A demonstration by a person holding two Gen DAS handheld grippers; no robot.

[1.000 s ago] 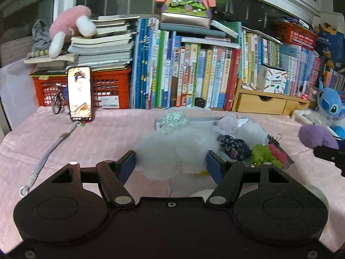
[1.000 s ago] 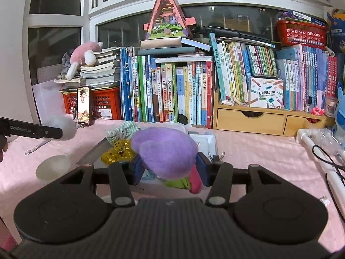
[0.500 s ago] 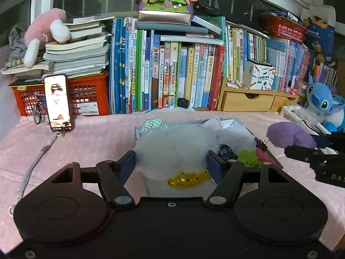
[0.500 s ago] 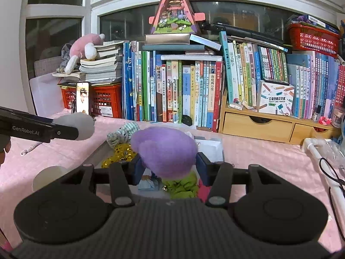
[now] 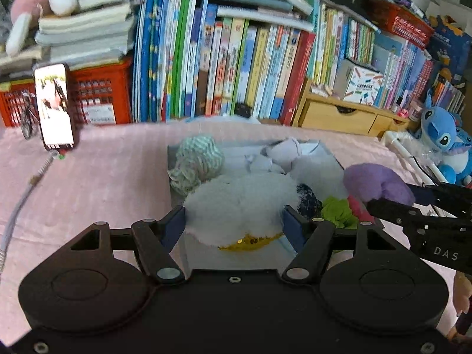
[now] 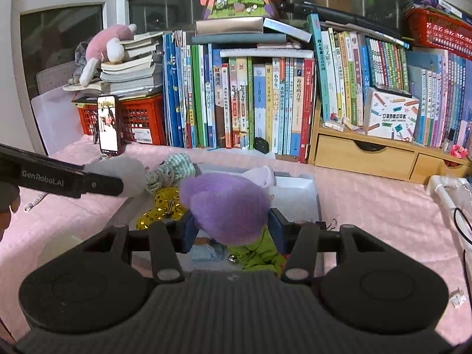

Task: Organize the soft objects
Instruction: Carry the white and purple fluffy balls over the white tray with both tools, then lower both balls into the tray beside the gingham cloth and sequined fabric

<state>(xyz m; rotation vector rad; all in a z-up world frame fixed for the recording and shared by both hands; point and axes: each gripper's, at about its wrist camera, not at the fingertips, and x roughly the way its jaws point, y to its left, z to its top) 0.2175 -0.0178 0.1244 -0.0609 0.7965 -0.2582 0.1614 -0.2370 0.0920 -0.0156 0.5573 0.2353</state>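
**Two puffs over a crowded box: the drop is the risky part**

My left claw (image 5: 234,224) is closed part-way on a white puff (image 5: 240,206), one pad pressed into each side of it; the puff bulges out ahead of the pads and hides most of what lies under it. My right claw (image 6: 230,228) grips a purple puff (image 6: 225,206) the same way, squeezed between the pads with its top swelling above them.

What I think could go wrong: both claws hang over the same gray box (image 5: 330,155), just beside each other, so if I lower them together the arms may knock. The puffs are light and fuzzy, so fibres could cling to a pad on release and drag the puff back out. The box already looks full, and a puff set on the pile might roll over the rim onto the pink tabletop (image 5: 112,171).

Directly below my left claw sits a gold sequin piece (image 5: 250,240); ahead and to the left lies a green-white scrunchie (image 5: 196,162), ahead a crumpled white cloth (image 5: 283,153). To the right of it are a dark patterned piece (image 5: 306,199) and a green cloth (image 5: 339,211), which lies just under my right claw.
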